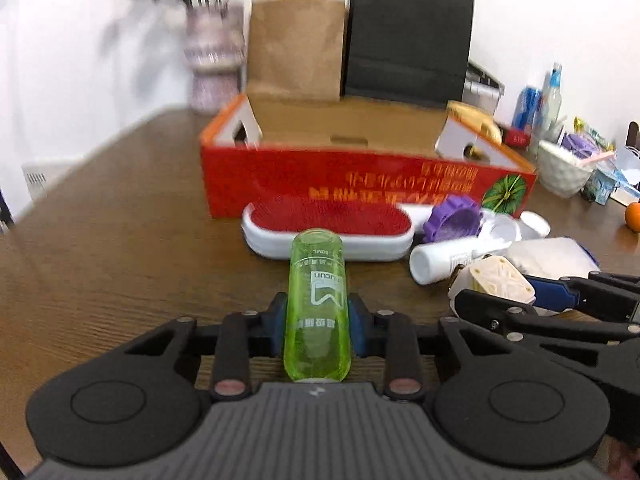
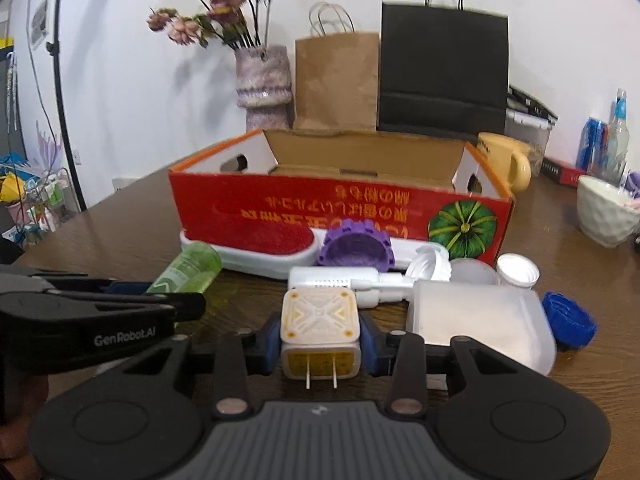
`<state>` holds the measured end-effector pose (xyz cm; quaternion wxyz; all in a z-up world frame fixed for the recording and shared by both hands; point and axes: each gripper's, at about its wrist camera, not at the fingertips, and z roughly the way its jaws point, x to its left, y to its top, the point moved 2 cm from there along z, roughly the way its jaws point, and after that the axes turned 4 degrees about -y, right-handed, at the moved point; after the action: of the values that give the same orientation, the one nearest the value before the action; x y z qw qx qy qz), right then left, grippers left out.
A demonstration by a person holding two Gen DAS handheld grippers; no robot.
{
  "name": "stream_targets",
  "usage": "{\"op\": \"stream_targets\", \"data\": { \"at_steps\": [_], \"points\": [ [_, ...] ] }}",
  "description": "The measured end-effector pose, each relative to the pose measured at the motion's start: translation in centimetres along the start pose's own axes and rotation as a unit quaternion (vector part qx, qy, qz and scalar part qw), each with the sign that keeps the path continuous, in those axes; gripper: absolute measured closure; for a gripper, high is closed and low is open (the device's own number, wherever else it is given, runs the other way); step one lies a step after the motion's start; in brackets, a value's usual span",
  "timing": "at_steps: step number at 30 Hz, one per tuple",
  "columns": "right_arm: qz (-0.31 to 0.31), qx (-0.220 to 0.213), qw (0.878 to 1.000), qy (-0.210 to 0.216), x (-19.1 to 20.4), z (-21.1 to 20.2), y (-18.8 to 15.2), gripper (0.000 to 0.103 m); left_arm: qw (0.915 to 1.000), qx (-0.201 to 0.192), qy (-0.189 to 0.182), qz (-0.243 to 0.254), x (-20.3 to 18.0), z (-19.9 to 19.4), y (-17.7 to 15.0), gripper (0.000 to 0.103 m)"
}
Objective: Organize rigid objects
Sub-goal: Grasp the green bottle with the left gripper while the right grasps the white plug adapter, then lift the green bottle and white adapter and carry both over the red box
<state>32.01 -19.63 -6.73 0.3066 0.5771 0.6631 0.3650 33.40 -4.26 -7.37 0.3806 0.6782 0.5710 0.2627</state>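
Grippers, both loaded. Left gripper (image 1: 317, 330): blue pads clamped on translucent lime-green plastic bottle (image 1: 317, 300), held lengthwise along the fingers, base pointing ahead — likely for sliding forward into the box. Right gripper (image 2: 320, 342): pads clenched on cream square plug adapter (image 2: 319, 322), flanks gripped, two metal prongs facing the camera, patterned face up.

Just beyond, on dark wood-grain table (image 1: 100, 240): white oval brush with red bristle pad (image 1: 328, 226); purple toothed plastic ring (image 2: 356, 248); white cylindrical pump bottle (image 2: 340, 278) lying flat; frosted translucent plastic container (image 2: 480, 324); white round lids (image 2: 517, 270). Loose cluster, apparently awaiting sorting.

Behind these: open red cardboard box with orange script and pumpkin print (image 1: 360, 184), flaps folded in, interior showing bare — judged the destination.

Farthest: brown paper bag (image 1: 296, 48), black paper bag (image 1: 408, 40), mottled purple vase of dried flowers (image 2: 262, 80).

View differences — right wrist only: blue ridged cap (image 2: 570, 324) and yellow mug (image 2: 506, 160) seen whole. Left wrist only: orange fruit (image 1: 633, 216) at the far right edge.
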Motion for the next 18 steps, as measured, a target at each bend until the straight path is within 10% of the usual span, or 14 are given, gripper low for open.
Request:
{"op": "stream_targets", "data": {
  "at_steps": [18],
  "points": [
    [0.038,-0.216,0.975,-0.028,1.4,-20.6,-4.8,0.065,0.9739,-0.224,0.031,-0.02,-2.6,-21.4,-4.2,0.072]
  ]
}}
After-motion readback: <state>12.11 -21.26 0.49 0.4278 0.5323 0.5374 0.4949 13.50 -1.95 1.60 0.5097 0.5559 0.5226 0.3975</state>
